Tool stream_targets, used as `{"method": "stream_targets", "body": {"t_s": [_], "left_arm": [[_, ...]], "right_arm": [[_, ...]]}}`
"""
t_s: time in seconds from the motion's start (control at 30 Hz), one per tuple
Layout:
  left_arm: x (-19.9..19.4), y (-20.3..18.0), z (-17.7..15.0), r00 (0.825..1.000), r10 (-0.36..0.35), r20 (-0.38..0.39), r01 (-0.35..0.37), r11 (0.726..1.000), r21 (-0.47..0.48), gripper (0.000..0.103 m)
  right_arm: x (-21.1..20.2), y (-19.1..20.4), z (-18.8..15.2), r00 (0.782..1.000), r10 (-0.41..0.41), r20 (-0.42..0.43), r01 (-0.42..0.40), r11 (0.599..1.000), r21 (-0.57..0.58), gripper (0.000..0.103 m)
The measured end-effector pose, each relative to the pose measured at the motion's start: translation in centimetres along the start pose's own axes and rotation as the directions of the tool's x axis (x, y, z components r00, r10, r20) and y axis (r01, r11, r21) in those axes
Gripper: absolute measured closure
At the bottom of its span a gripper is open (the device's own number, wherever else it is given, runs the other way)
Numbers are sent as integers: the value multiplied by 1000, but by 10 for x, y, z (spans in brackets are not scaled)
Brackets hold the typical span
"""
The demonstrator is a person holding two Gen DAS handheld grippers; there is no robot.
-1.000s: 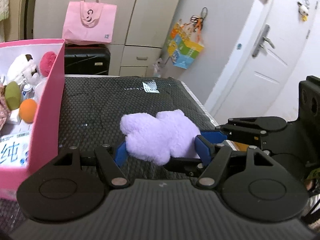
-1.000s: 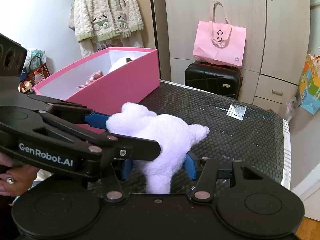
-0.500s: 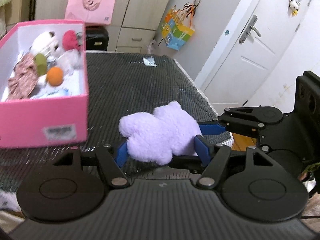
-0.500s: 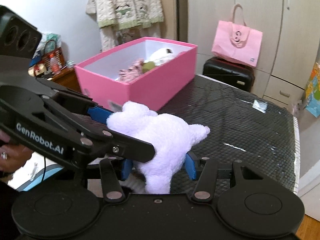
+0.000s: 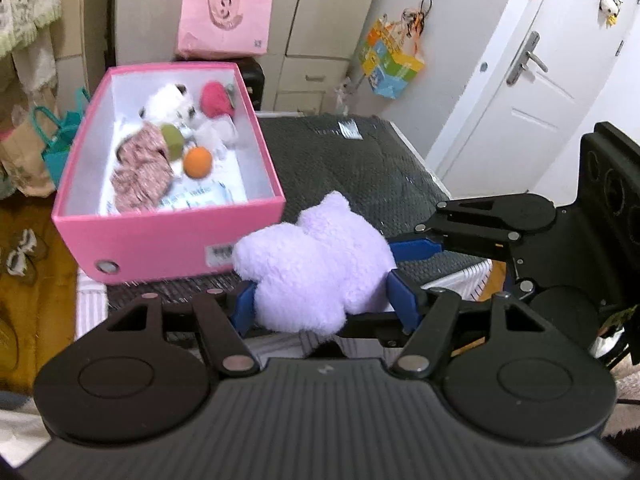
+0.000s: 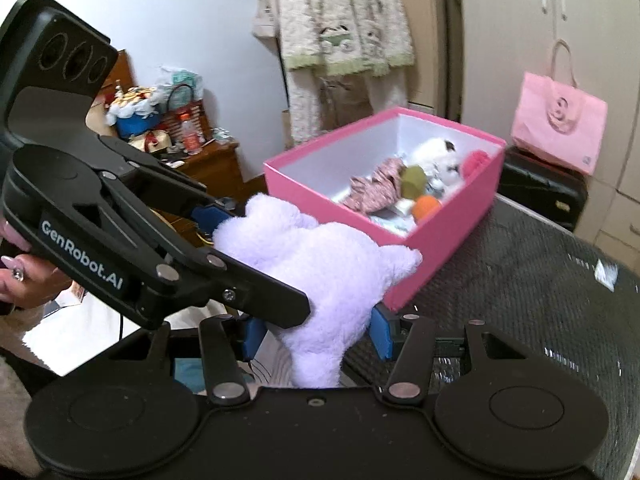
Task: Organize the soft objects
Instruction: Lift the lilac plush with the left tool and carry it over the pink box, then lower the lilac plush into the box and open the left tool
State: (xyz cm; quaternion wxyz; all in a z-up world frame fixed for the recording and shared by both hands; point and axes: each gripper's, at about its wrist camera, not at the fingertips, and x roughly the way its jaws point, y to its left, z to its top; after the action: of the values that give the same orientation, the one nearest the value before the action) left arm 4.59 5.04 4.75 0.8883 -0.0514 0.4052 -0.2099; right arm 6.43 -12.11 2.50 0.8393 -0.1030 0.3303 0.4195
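Observation:
A fluffy purple plush toy hangs in the air just in front of the pink box, near its front right corner. My left gripper is shut on it, blue pads pressing into both sides. My right gripper is shut on the same toy from the other side. In the left wrist view the right gripper's blue fingertip touches the plush. The box holds a white plush, a red ball, an orange ball and a patterned cloth.
The box stands on a dark mesh-covered table. A pink bag sits on a black suitcase behind the table. A white door is at the right. A cluttered wooden cabinet and a person's hand are at the left.
Both grippers have risen with the plush toy and carried it toward the pink box. The box's inside now shows from above.

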Motion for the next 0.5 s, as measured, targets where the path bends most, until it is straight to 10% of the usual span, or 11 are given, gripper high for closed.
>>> {"method": "stream_targets", "body": {"t_s": [0.5], "left_arm": [[26,68,64,992,-11,126,18,998,-57,40]], "right_arm": [[58,-27,74,997,-39,63,38,999,26,44]]}}
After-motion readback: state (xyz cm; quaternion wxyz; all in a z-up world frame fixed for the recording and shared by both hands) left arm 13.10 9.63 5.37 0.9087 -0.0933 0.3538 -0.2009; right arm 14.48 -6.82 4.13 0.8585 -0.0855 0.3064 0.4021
